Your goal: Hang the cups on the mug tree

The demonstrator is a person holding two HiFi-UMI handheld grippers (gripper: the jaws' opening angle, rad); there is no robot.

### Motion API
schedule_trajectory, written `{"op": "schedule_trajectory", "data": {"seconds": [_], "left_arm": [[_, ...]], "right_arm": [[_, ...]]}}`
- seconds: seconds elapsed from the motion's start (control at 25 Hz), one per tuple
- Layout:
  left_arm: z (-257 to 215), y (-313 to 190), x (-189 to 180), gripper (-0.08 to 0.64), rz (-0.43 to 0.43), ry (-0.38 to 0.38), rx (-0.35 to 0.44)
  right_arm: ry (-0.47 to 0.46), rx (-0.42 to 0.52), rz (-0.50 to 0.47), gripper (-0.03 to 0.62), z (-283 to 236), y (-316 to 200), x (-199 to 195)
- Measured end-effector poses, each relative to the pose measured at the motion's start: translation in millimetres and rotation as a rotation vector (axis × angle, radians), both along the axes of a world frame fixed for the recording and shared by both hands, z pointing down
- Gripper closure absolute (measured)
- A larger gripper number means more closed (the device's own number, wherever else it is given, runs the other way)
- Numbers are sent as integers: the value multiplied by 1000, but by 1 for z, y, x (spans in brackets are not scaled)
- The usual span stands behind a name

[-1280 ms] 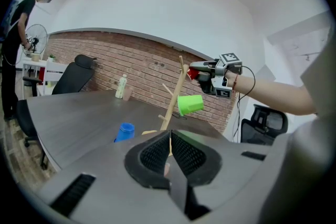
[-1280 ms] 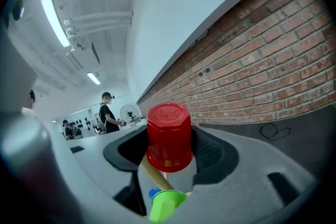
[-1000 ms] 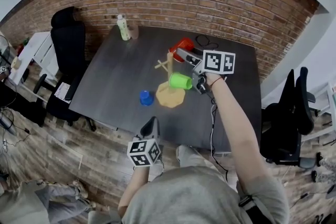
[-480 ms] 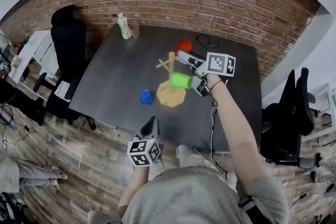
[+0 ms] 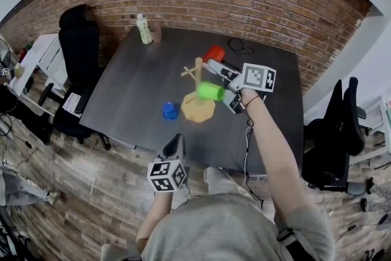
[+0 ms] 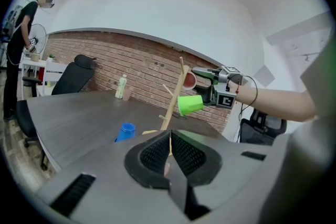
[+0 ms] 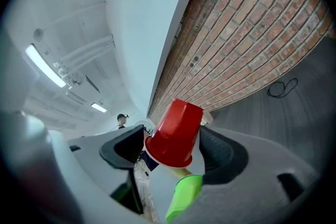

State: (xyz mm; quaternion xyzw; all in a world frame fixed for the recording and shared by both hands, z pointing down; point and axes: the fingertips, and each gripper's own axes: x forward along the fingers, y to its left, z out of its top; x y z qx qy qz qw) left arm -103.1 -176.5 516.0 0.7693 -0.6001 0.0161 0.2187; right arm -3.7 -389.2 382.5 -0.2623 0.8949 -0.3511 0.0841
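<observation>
Distantly, bottle (image 5: 143,30) label illegible, green cup (image 5: 211,91) hung

Your wooden mug tree (image 5: 197,108) stood upright on its flat base near the middle of the dark table (image 5: 134,88). You had the green cup (image 5: 211,91) hanging on its side from a peg on the tree's right. The red cup (image 5: 214,53) sat tilted over an upper peg, just behind the green one. The blue cup (image 5: 169,111) stood on the table, just left of the base.
</observation>
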Motion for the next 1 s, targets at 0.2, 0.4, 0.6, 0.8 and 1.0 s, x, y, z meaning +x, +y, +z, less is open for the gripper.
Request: {"op": "schedule_trajectory", "data": {"seconds": [0.2, 0.4, 0.6, 0.8, 1.0], "left_arm": [[-3, 8, 4, 549, 13, -5, 3], [-9, 16, 6, 549, 20, -7, 12], [-11, 26, 8, 549, 29, -10, 22], [-15, 38, 12, 549, 44, -13, 29], [-16, 50, 14, 549, 59, -18, 33]], "right_arm": [[1, 14, 21, 272, -4, 11, 7], [17, 36, 49, 275, -5, 27, 15], [104, 105, 93, 309, -2, 52, 22], [224, 168, 158, 370, 7, 79, 33], [342, 226, 207, 427, 18, 110, 36]]}}
